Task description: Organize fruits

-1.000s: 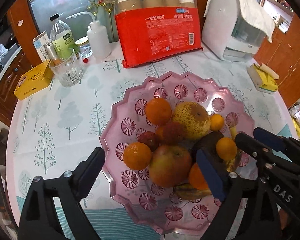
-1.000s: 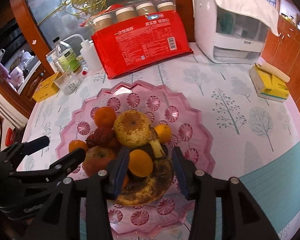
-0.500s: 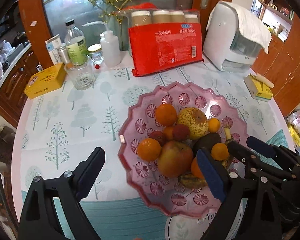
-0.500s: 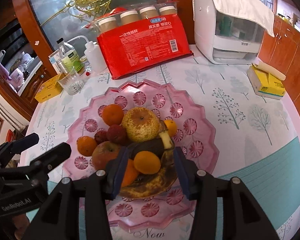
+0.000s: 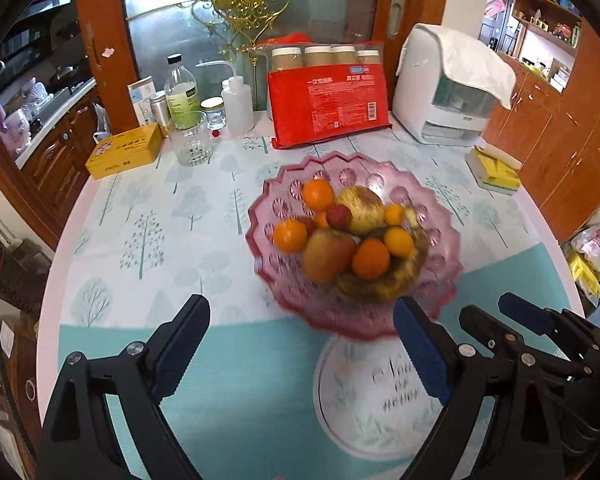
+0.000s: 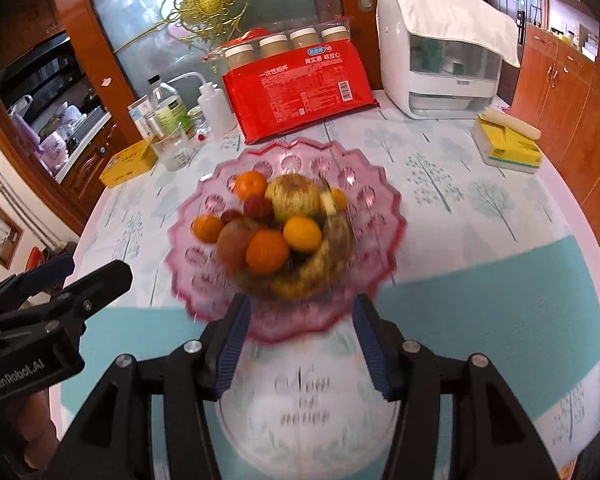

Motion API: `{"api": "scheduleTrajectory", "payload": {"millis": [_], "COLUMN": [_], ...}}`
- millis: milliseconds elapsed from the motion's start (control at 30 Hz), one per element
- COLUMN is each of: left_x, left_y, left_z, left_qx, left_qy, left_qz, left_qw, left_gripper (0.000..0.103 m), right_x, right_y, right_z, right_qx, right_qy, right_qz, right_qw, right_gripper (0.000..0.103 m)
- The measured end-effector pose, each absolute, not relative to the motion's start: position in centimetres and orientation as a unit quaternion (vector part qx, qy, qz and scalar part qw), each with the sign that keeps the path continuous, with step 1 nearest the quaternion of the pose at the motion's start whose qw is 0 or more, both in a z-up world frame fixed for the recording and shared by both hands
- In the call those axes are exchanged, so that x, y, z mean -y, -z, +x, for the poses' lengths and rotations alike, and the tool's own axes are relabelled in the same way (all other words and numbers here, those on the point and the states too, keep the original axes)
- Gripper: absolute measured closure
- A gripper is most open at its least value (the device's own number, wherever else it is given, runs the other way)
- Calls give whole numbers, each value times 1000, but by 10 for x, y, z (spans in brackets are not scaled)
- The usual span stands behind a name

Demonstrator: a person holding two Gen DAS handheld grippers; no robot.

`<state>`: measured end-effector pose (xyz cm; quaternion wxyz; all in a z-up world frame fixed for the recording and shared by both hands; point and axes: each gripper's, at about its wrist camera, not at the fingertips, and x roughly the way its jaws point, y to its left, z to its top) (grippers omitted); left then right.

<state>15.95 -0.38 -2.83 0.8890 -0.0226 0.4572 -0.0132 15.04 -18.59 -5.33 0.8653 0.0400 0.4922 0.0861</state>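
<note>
- A scalloped pink glass fruit bowl (image 5: pixel 440 240) piled with oranges, an apple and a browned banana (image 6: pixel 320 268) sits mid-table on the tree-print tablecloth (image 5: pixel 160 220).
- Only the right wrist view shows the banana's full curve.
- The left gripper (image 5: pixel 300 344) and right gripper (image 6: pixel 300 340) both gape empty; the right's jaws have just been opening, and both have drawn back from the fruit.

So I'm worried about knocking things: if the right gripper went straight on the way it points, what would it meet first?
Probably the near rim of the pink fruit bowl, just past the open right gripper, then the banana; motion blur leaves depth uncertain.
</note>
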Motion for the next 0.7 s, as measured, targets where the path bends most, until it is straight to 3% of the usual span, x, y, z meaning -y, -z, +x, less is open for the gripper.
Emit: {"api": "scheduleTrajectory", "payload": {"millis": [167, 333, 700], "left_x": [10, 17, 35], "left_y": [16, 8, 6], "left_z": [107, 61, 4], "left_qx": [-447, -445, -457], "left_qy": [-2, -23, -58], "left_qz": [-24, -22, -32], "left_qw": [894, 895, 887], "left_gripper": [6, 5, 5], "right_x": [192, 197, 212], "right_y": [36, 22, 8], "right_z": [101, 65, 24], "right_qx": [-483, -478, -475], "right_qy": [-90, -100, -90], "right_qz": [24, 22, 18], "right_qw": [871, 873, 875], "right_gripper": [48, 39, 38]}}
